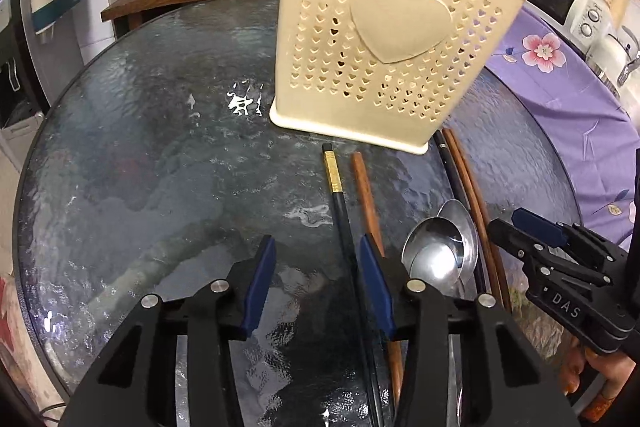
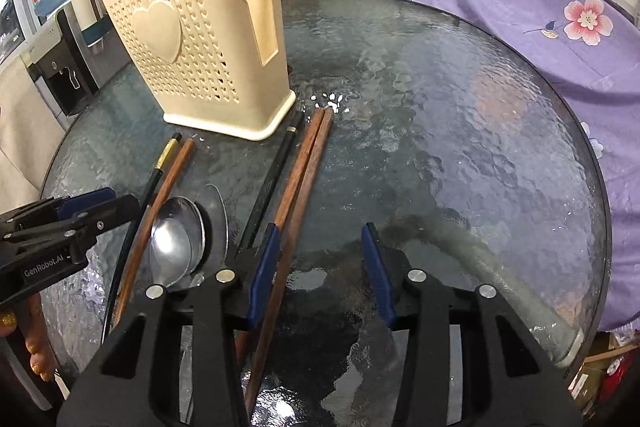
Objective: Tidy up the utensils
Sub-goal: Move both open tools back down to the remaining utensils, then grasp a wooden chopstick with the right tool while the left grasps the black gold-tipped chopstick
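Nearest in the left wrist view, the left gripper (image 1: 316, 283) hangs low over the glass table (image 1: 160, 167), its blue pads spread part-way with nothing between them; the black chopstick with the gold band (image 1: 340, 211) runs up just inside its right pad, not pinched. In the right wrist view the right gripper (image 2: 320, 271) stands the same way, part-spread and empty, with the pair of brown chopsticks (image 2: 308, 163) passing under its left pad.

Taking the cream utensil holder (image 2: 208, 59) as the landmark: all the loose utensils lie on the table in front of its base, pointing toward it. The two stacked metal spoons (image 2: 176, 239) lie farthest from it, between the grippers. A black and a brown chopstick (image 2: 176, 163) end just short of its front wall; another black chopstick (image 2: 276, 171) and the brown pair reach its near corner, the black one's tip touching or nearly touching the base. One brown stick already stands inside the holder, showing through its side cutout.

Behind the holder sit a woven basket, a faucet and a white pan; to its right a purple flowered cloth (image 2: 540, 27) covers the far table edge.

My reading is that the sorting has barely begun and this is the approach to a first pick-up. Next, each gripper needs to shift sideways so a chopstick lies squarely between its pads, settle to the glass, then close; the thin sticks on slick glass may roll away.
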Action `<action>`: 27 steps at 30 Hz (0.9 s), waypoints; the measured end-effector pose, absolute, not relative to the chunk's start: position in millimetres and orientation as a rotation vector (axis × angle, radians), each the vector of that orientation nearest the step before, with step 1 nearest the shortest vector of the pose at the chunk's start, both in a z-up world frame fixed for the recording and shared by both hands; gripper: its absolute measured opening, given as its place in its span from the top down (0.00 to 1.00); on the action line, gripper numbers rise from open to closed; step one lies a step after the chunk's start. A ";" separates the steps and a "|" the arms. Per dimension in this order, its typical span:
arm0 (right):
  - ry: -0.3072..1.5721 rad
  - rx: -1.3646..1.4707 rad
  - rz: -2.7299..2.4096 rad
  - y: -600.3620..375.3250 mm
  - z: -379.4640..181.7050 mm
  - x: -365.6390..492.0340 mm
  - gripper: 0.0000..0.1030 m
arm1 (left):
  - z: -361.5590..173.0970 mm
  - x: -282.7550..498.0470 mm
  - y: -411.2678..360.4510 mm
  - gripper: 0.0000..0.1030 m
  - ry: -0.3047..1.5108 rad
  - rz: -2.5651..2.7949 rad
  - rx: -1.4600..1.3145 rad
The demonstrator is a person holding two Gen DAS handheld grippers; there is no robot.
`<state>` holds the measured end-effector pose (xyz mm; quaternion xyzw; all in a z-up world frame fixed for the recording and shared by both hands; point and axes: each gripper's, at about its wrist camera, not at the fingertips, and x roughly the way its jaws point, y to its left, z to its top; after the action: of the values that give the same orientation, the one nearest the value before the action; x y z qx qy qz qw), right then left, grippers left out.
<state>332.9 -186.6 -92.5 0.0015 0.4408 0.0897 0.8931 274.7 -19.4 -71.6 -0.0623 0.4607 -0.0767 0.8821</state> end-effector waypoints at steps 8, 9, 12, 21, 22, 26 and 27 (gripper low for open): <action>0.916 -0.021 0.180 -187.4 -94.2 332.7 0.61 | -71.5 271.0 -25.8 0.61 0.959 -0.165 -0.126; 0.916 -0.025 0.175 -187.4 -94.6 332.7 0.61 | -71.8 271.1 -26.4 0.62 0.956 -0.160 -0.116; 0.917 -0.022 0.159 -192.5 -94.9 333.1 0.63 | -71.8 270.7 -28.2 0.63 0.951 -0.147 -0.098; 0.942 -0.070 0.150 -192.0 -92.4 346.0 0.67 | -67.9 278.7 -24.0 0.68 0.963 -0.111 -0.075; 0.947 -0.078 0.151 -189.3 -92.1 349.6 0.67 | -68.2 279.6 -26.1 0.68 0.965 -0.110 -0.070; 0.967 -0.090 0.159 -181.8 -89.5 365.1 0.72 | -69.2 288.0 -29.7 0.68 0.977 -0.106 -0.065; 0.974 -0.085 0.164 -181.1 -89.0 370.3 0.72 | -69.2 289.4 -29.6 0.68 0.978 -0.105 -0.068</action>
<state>370.3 -181.1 -89.0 -0.0407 0.4674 0.0785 0.8796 289.4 -29.6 -69.2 -0.0324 0.4694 -0.0504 0.8810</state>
